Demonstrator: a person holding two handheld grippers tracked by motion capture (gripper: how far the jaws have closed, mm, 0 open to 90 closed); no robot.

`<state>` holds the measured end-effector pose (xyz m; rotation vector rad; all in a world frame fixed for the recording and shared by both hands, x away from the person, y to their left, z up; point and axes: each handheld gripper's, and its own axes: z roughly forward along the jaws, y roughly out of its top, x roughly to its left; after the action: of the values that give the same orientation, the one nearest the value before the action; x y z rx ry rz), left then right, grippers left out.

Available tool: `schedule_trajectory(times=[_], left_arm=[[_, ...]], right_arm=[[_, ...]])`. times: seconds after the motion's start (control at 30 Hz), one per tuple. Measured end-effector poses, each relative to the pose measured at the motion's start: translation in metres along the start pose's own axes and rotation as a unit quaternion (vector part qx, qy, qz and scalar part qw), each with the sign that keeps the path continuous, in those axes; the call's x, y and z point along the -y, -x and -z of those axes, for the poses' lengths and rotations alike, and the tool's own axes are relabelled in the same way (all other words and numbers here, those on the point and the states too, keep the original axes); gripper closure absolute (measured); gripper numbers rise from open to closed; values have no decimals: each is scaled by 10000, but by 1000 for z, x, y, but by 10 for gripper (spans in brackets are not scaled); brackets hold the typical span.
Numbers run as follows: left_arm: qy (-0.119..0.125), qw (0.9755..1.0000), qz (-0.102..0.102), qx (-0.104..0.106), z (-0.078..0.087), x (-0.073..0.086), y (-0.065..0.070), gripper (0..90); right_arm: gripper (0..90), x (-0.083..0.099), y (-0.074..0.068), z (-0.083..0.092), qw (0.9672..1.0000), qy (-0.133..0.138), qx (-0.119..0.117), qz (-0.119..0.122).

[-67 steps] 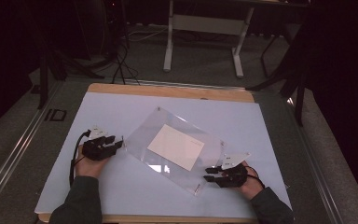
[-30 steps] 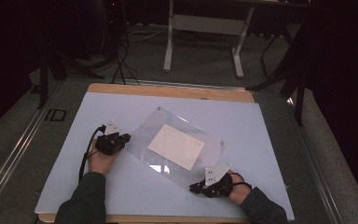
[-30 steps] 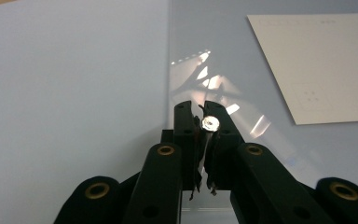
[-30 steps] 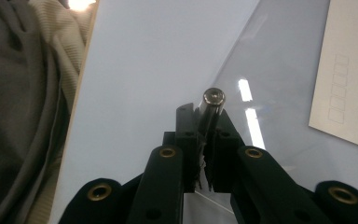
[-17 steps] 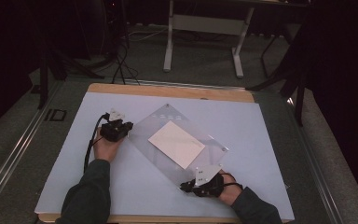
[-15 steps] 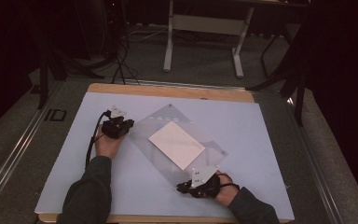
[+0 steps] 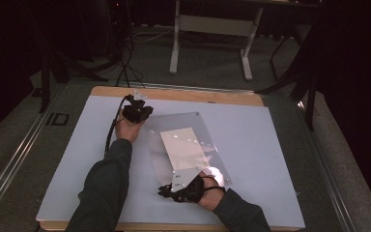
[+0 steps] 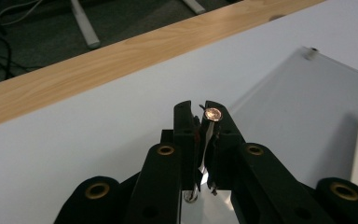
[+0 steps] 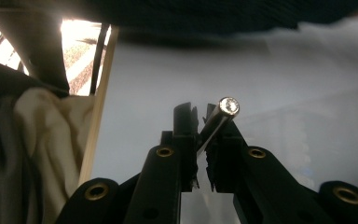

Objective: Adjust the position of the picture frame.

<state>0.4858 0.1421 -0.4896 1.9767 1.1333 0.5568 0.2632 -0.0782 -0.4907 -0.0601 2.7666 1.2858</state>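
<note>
Your counter (image 7: 270,145) is a white sheet over a pale wooden board whose edge shows along the far side. Beyond it on the grey carpet stand the two white legs of another table (image 7: 176,38), with black cables (image 7: 121,63) trailing on the floor at far left. Nothing else lies on the counter around the work.

One clear plastic panel (image 7: 178,126), flat, glossy and rectangular, lies slightly turned in the middle of the counter, with one white rectangular card (image 7: 186,149) on or under it; which, you cannot tell. Small metal studs sit at the panel's corners.

Your left tongs (image 7: 136,112) are clamped on the panel's far left corner, a coppery round stud head at their tip. Your right tongs (image 7: 171,191) are clamped on its near edge, pinching a silvery cylindrical stud.
</note>
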Motion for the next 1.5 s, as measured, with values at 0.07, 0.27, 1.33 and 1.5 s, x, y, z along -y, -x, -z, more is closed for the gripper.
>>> schedule_trajectory(times=[0.07, 0.27, 1.33, 1.5], left_arm=[[36, 9999, -5, 94, -6, -8, 6, 837], [-289, 9962, -740, 360, -23, -35, 27, 832], [112, 9950, 420, 895, 31, 42, -6, 597], [198, 9953, 481, 820, 50, 56, -6, 595]], right_arm=[[836, -9, -1, -8, 10000, 24, 5, 30], [851, -28, 4, -37, 9997, 218, -99, 36], [604, -7, 34, -27, 9980, 470, -191, -387], [598, 2, 50, -17, 9968, 513, 46, -616]])
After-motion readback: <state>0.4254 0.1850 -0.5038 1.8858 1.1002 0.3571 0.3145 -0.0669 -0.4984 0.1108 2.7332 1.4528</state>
